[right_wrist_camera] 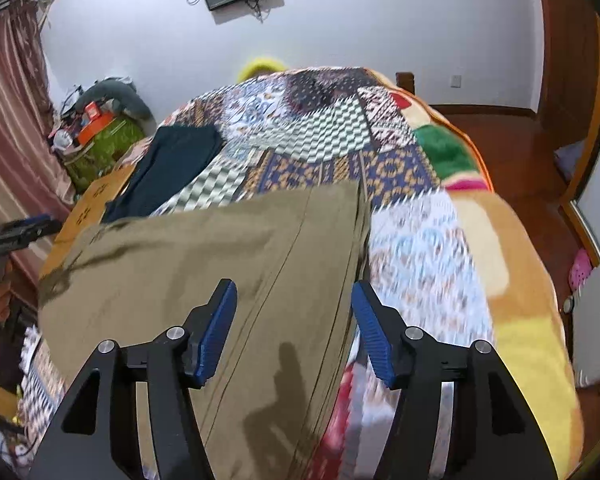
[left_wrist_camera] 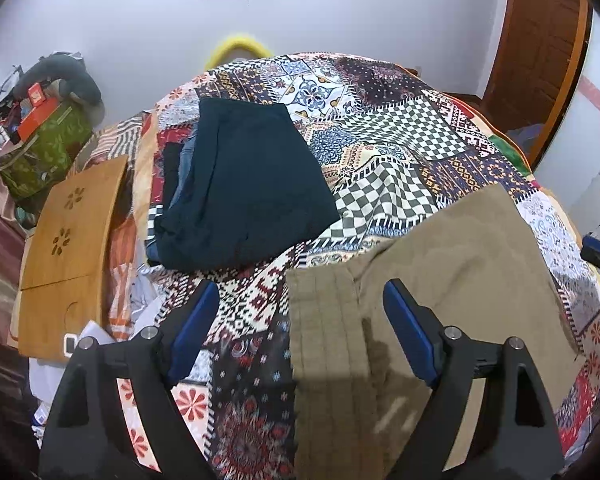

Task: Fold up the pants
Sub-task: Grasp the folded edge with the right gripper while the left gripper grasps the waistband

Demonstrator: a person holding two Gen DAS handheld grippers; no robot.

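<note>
Khaki pants [left_wrist_camera: 452, 264] lie flat on the patchwork bedspread [left_wrist_camera: 380, 140]. In the left wrist view their ribbed waistband end is near me, under my left gripper [left_wrist_camera: 300, 296], which is open and empty above it. In the right wrist view the pants [right_wrist_camera: 204, 264] spread to the left and middle. My right gripper [right_wrist_camera: 294, 292] is open and empty over their right edge and seam. A stack of folded dark navy pants [left_wrist_camera: 248, 184] lies farther back on the left of the bed; it also shows in the right wrist view [right_wrist_camera: 172, 164].
A wooden lap tray [left_wrist_camera: 68, 240] rests at the bed's left edge. A green bag [left_wrist_camera: 44, 152] with clutter stands beyond it. A wooden door [left_wrist_camera: 540, 52] is at the right. The bed's right edge [right_wrist_camera: 532, 320] drops to a wooden floor [right_wrist_camera: 512, 140].
</note>
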